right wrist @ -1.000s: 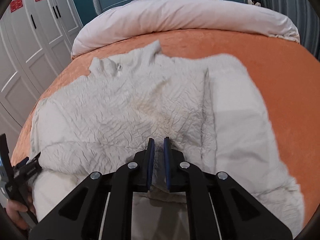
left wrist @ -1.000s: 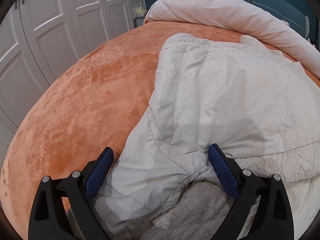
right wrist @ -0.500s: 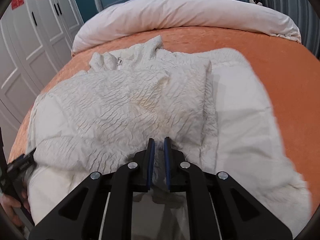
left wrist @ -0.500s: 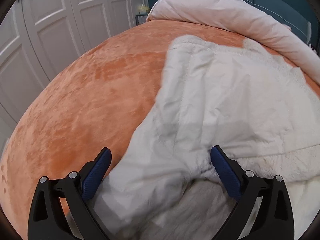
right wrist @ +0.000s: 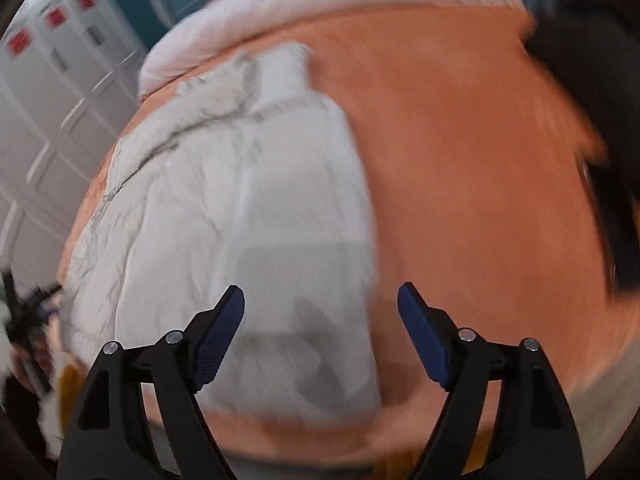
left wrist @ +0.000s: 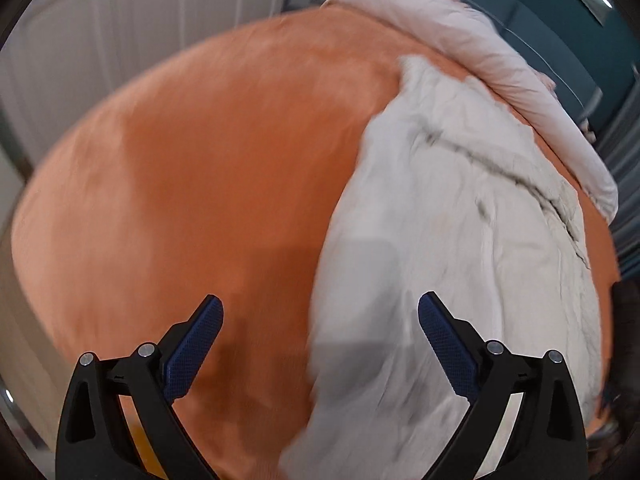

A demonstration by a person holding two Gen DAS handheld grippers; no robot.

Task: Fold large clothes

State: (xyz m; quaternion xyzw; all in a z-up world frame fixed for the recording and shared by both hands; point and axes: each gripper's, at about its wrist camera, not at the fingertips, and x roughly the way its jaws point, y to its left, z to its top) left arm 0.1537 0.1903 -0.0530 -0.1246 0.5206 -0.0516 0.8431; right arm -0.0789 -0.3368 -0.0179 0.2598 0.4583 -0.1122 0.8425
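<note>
A large cream padded garment (left wrist: 460,220) lies as a long folded strip on the orange bed cover (left wrist: 200,160). My left gripper (left wrist: 319,298) hangs open above the garment's left edge, nothing between its fingers. In the right wrist view the same garment (right wrist: 240,184) stretches up and left. My right gripper (right wrist: 321,288) is above its near right edge with jaws opening wide, and the cloth lies below them, not pressed by the pads. Both views are blurred by motion. The left gripper (right wrist: 24,312) also shows as a dark smear at the far left.
A rolled pale pink duvet (left wrist: 460,40) lies across the head of the bed, in front of a teal headboard. White wardrobe doors (right wrist: 48,80) stand along the left side. Bare orange cover (right wrist: 460,140) spreads right of the garment. A dark blurred shape (right wrist: 600,60) sits at the right edge.
My right gripper went from shut on the garment's hem to wide open. Both grippers swung apart sideways: the garment slid right in the left view and left in the right view.
</note>
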